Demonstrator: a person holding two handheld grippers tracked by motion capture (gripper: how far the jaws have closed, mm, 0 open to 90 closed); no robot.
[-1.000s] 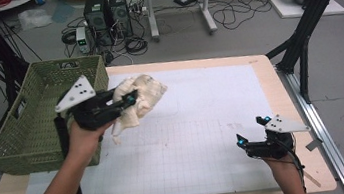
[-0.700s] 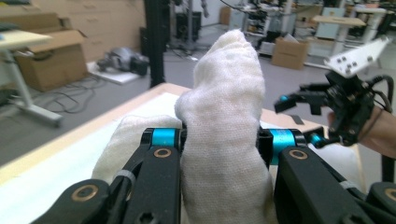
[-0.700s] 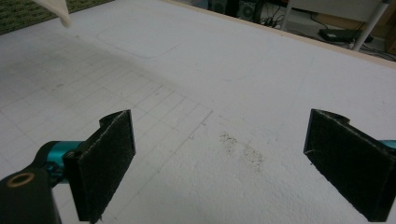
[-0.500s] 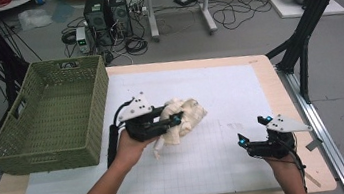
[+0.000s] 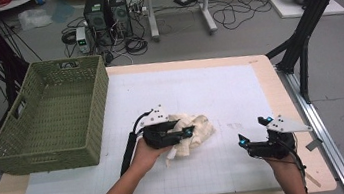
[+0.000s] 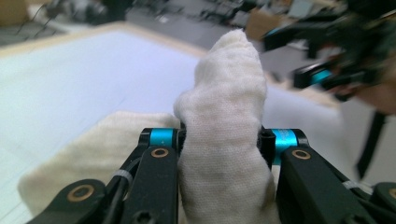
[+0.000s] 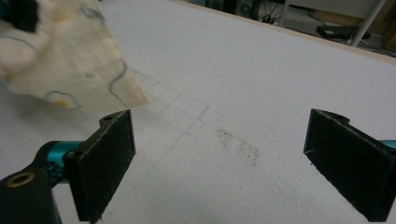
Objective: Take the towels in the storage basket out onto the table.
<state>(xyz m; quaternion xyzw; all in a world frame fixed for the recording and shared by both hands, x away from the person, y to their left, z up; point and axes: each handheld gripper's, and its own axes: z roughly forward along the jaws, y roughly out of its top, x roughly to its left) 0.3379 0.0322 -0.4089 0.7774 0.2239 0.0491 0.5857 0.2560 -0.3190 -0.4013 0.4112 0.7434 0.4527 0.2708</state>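
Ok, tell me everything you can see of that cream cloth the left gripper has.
The cream cloth is a soft, crumpled bundle of what looks like knitted or towelling fabric, off-white with faint grey outlines and small yellow spots printed on one face. The left gripper is shut on a thick fold that stands up between its jaws. The rest bunches out to the gripper's right over the white gridded mat, near the table's middle; whether it rests on the mat is unclear. It sits apart from the green basket and the right gripper.

one cloth (image 5: pixel 192 133), one basket (image 5: pixel 47 118), two grippers
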